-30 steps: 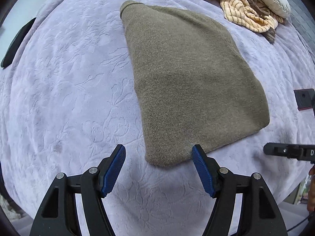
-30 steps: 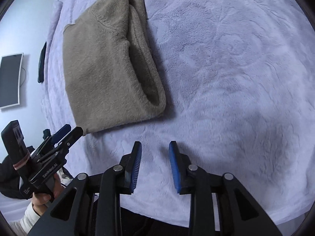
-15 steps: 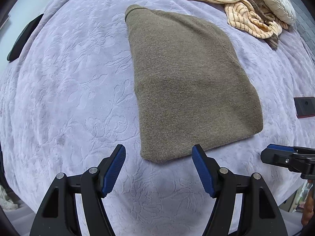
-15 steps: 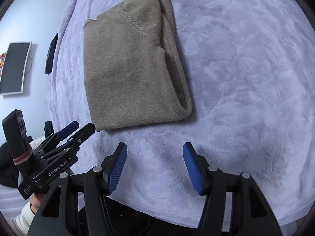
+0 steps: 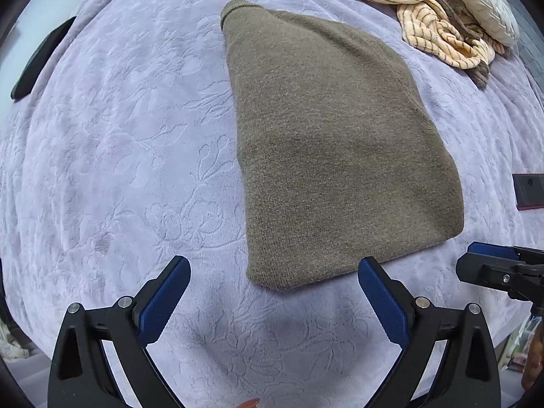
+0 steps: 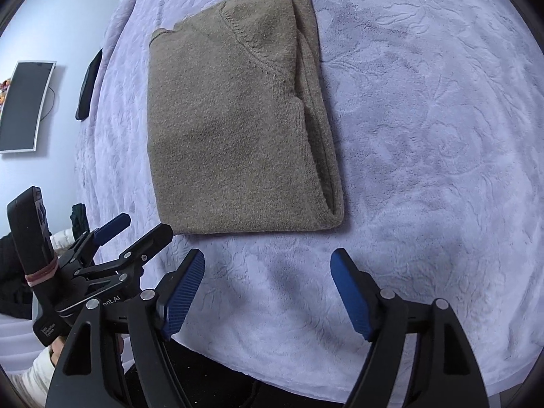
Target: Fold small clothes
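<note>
A folded olive-brown knitted sweater (image 5: 336,149) lies flat on the bed's lilac embossed blanket (image 5: 119,156). The left gripper (image 5: 273,280) points down at the blanket, its jaws spread wide after just opening further — nothing is between them; the sweater's near corner lies just beyond the gap between the blue pads, untouched. Farther right, the right gripper (image 6: 268,273) hangs over the blanket's near edge, its jaws also wide from just opening, gripping nothing; the sweater's (image 6: 238,122) folded bottom edge sits a little ahead of the tips, slightly to the left. A striped cream garment (image 5: 418,10) is heaped at the far right — well apart from the sweater.
</note>
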